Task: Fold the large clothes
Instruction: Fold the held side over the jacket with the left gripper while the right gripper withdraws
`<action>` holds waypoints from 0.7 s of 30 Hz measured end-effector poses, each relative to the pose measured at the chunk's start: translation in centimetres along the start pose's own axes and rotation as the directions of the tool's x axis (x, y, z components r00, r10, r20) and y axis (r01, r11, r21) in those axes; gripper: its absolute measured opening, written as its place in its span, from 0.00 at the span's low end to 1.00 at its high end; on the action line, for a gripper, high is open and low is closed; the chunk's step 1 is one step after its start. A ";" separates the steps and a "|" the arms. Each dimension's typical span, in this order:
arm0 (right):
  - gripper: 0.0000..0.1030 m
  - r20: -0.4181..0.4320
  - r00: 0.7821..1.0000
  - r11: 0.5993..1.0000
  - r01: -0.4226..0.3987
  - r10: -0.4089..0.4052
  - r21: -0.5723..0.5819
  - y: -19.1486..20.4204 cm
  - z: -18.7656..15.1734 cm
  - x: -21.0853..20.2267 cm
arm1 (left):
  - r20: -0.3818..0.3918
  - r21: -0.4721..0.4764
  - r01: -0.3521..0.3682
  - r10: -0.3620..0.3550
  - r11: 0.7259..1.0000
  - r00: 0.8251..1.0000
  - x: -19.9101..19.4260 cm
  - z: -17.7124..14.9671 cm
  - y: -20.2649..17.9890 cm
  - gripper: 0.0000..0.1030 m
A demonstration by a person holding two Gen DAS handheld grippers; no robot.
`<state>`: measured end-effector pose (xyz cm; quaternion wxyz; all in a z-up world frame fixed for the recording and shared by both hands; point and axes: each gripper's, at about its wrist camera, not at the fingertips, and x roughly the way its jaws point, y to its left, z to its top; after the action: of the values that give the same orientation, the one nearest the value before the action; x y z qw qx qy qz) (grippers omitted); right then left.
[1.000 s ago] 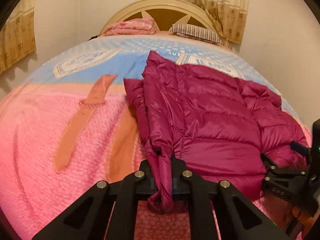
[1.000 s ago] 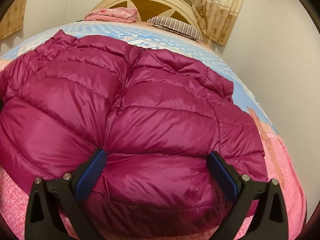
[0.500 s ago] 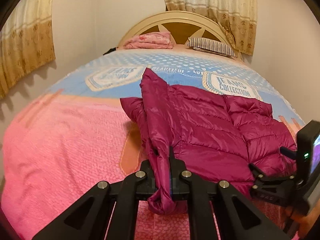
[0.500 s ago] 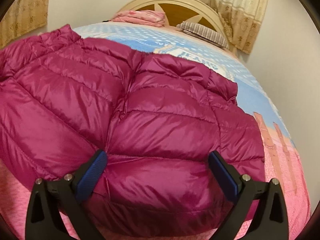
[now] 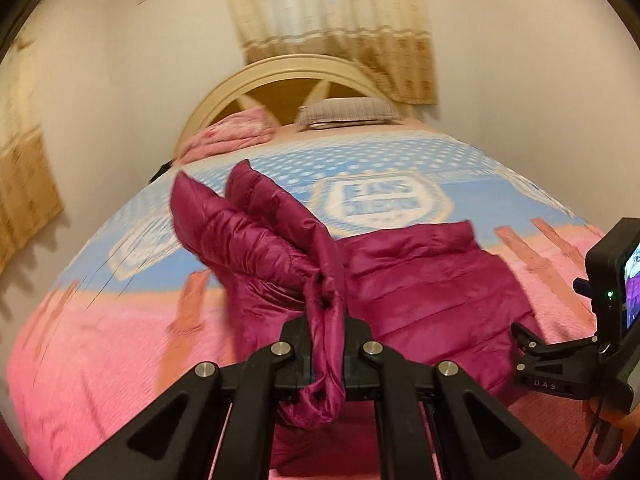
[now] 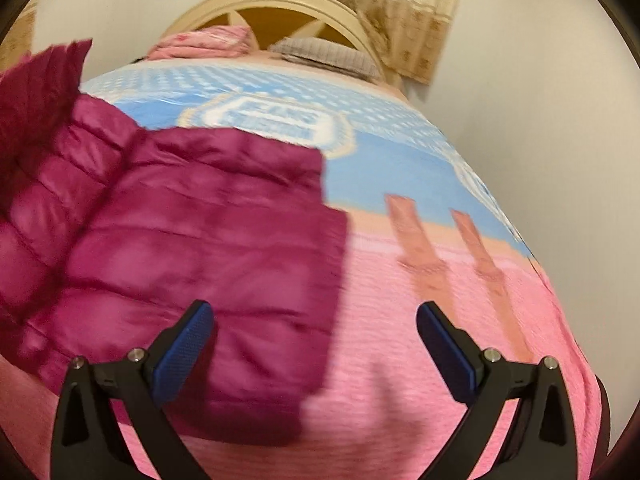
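A magenta quilted puffer jacket lies on the bed's pink and blue cover. My left gripper is shut on a bunched edge of the jacket, and the cloth rises from the bed up to it, with a sleeve lifted behind. The right gripper's body shows in the left wrist view at the right edge. In the right wrist view my right gripper stands open above the jacket and the pink cover, nothing between its blue pads.
The bed cover stretches pink in front and blue further back. A folded pink blanket and a striped pillow lie by the cream headboard. Curtains hang behind, walls close on both sides.
My left gripper has risen and drawn the jacket's edge up, so the sleeve side lifts off the bed. The right gripper has drawn back to the right, now partly over bare cover.
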<state>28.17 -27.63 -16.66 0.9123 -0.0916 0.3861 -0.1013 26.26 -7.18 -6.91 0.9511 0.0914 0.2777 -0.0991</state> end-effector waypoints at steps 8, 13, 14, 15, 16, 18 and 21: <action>1.00 -0.075 0.995 0.994 0.068 -0.062 0.091 -6.1 -3.2 1.8 | 0.004 0.216 0.073 -0.075 0.974 0.997 2.3 0.2 -9.9 0.05; 1.00 -0.104 0.990 0.984 0.111 -0.097 0.136 -9.4 -4.6 2.4 | -0.025 0.352 0.087 -0.084 0.932 0.996 4.5 -1.7 -15.4 0.05; 1.00 -0.110 0.989 0.982 0.119 -0.103 0.145 -10.0 -4.9 2.4 | -0.026 0.379 0.078 -0.073 0.922 0.997 5.1 -2.3 -16.4 0.06; 1.00 -0.114 0.988 0.981 0.124 -0.108 0.150 -10.6 -5.3 2.4 | -0.030 0.397 0.073 -0.066 0.915 0.997 5.5 -2.6 -17.2 0.06; 1.00 -0.119 0.987 0.979 0.129 -0.111 0.155 -11.0 -5.5 2.5 | -0.039 0.420 0.072 -0.062 0.905 0.997 6.1 -3.2 -17.9 0.06; 1.00 -0.124 0.986 0.976 0.130 -0.110 0.174 -11.8 -6.0 2.4 | -0.047 0.445 0.061 -0.044 0.894 0.998 7.1 -4.0 -18.9 0.06; 1.00 -0.124 0.987 0.974 0.126 -0.104 0.190 -12.4 -6.7 2.4 | -0.046 0.451 0.053 -0.036 0.891 0.998 7.6 -4.7 -19.5 0.06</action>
<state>23.56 -40.80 -19.89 0.8860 -0.0173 0.4194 -0.1968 25.51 -25.94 -17.25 0.8962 0.3053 0.2663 -0.1811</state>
